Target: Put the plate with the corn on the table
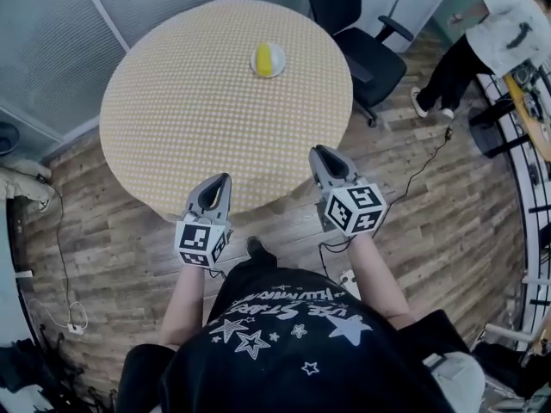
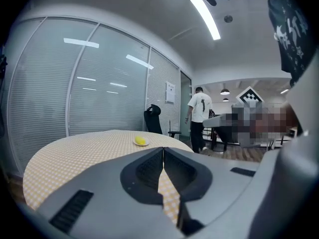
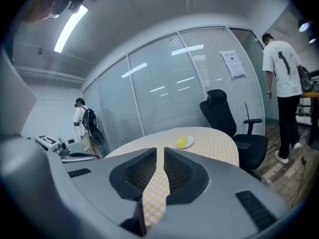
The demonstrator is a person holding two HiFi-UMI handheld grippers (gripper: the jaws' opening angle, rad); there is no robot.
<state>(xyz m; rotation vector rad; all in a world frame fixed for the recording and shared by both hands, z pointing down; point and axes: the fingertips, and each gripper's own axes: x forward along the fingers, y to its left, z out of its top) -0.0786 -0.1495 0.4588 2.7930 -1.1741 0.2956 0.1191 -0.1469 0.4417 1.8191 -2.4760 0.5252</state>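
Note:
A small white plate (image 1: 268, 59) with a yellow corn cob (image 1: 263, 58) rests on the far side of the round table (image 1: 189, 119), which has a yellow checked cloth. The plate (image 2: 141, 141) also shows small and distant in the left gripper view, and the plate (image 3: 185, 142) likewise in the right gripper view. My left gripper (image 1: 223, 179) hovers at the table's near edge, shut, with nothing between its jaws (image 2: 163, 151). My right gripper (image 1: 319, 151) is level with it at the near right edge, also shut and empty (image 3: 160, 151). Both are far from the plate.
A black office chair (image 1: 366, 37) stands at the table's far right. A person in a white shirt (image 1: 495, 33) stands by a desk at the right. Another person with a backpack (image 3: 82, 123) is at the left. Glass walls (image 1: 52, 41) run behind the table; cables (image 1: 60, 256) lie on the wood floor.

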